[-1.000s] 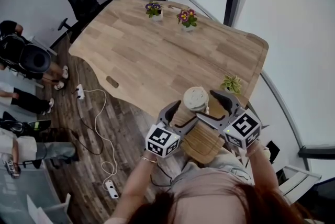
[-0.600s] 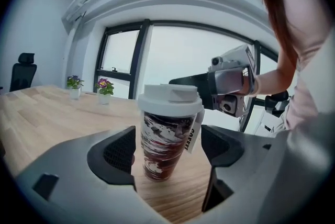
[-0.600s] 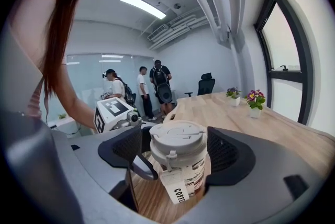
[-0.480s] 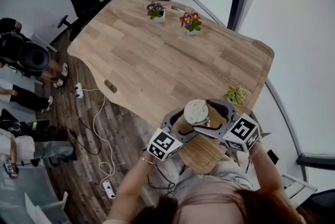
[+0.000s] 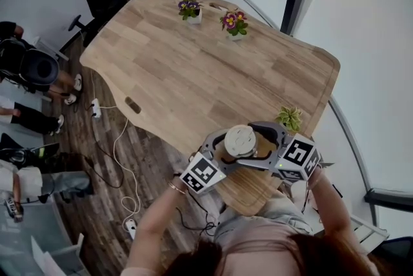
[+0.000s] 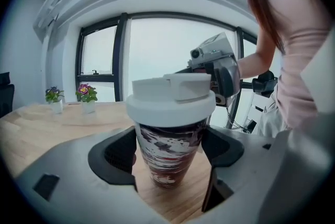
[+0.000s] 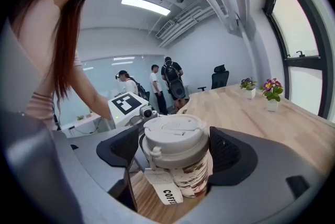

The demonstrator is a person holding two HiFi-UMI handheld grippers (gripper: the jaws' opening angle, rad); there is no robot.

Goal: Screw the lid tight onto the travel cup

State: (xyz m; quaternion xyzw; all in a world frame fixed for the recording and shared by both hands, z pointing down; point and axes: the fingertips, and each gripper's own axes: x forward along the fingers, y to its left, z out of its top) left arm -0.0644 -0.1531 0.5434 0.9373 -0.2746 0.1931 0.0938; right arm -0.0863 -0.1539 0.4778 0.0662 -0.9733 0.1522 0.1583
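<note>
Both hands have come lower since the earlier frame, bringing the left tool [image 5: 221,149] and the right tool [image 5: 259,144] down around the travel cup [image 6: 168,152], which now stands upright on the bench [image 5: 193,75] at its near edge, close to the person. Each tool's jaws have just been opening and stand wide apart. The cup's body is between the left pair and the lid [image 7: 175,139] between the right pair, with neither pair clamped on it. The lid sits level and fully down on the cup's rim, so the screwing looks finished or nearly so. How tight it is cannot be seen. At most a last check twist and drawing both tools clear seem to remain.
</note>
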